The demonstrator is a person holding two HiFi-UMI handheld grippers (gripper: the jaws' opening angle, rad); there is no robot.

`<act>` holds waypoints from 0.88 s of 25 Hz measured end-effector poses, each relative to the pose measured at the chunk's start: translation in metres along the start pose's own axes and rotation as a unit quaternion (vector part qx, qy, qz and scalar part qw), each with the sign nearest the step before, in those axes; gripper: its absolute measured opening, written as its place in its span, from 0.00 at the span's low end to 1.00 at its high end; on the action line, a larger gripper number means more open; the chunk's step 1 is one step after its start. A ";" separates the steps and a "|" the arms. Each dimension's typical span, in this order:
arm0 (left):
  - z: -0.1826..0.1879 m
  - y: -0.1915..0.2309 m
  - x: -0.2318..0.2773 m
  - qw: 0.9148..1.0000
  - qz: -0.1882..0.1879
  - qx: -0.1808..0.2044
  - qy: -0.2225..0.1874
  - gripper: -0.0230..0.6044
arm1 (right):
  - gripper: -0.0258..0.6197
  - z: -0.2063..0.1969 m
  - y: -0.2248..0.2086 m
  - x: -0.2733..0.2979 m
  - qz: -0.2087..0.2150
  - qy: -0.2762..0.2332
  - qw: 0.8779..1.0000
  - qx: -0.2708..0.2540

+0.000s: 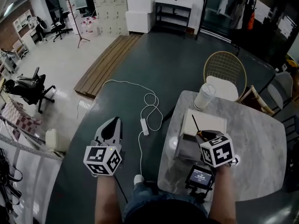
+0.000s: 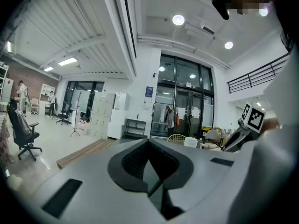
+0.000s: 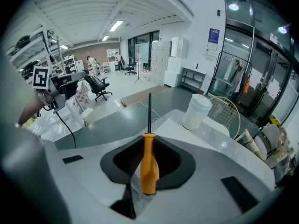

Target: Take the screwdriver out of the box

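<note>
My right gripper (image 1: 201, 136) hangs over the table, shut on the orange handle of a screwdriver (image 1: 196, 126). The tool's black shaft points away, over a flat white box (image 1: 209, 122). In the right gripper view the handle (image 3: 149, 164) sits upright between the jaws of that gripper (image 3: 148, 139) and the shaft juts out past them. My left gripper (image 1: 113, 122) is out to the left, off the table and above the dark floor. In its own view the left gripper (image 2: 148, 142) has its jaws together with nothing between them.
A lidded white cup (image 1: 204, 96) stands at the far edge of the marble table (image 1: 261, 143). Behind it are a wire chair (image 1: 225, 69) and more chairs at the right. A white cable with a power strip (image 1: 145, 126) lies on the floor between the grippers.
</note>
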State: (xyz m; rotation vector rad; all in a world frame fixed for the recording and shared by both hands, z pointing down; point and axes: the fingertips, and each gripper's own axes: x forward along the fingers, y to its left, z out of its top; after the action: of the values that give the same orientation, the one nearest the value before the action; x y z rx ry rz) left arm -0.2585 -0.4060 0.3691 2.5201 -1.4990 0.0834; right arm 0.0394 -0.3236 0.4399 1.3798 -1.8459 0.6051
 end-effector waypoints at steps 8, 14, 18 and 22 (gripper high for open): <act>0.022 -0.013 0.013 0.998 -0.063 -0.001 -0.026 0.05 | 0.18 0.061 0.006 -0.050 -0.043 -0.212 0.976 -0.017; 0.033 -0.002 0.023 0.992 -0.121 0.011 -0.030 0.05 | 0.18 0.089 0.033 -0.079 -0.124 -0.370 0.921 -0.025; 0.034 -0.015 0.022 0.989 -0.148 0.014 -0.028 0.05 | 0.18 0.075 0.036 -0.096 -0.144 -0.384 0.912 -0.011; 0.037 -0.026 0.018 0.986 -0.161 0.010 -0.032 0.05 | 0.18 0.065 0.040 -0.115 -0.161 -0.395 0.904 0.004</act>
State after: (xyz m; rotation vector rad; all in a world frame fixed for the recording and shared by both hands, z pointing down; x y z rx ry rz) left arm -0.2293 -0.4176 0.3325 2.7678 -1.0942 -0.0335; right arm 0.0003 -0.2904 0.3122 2.0778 -2.1142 -0.1663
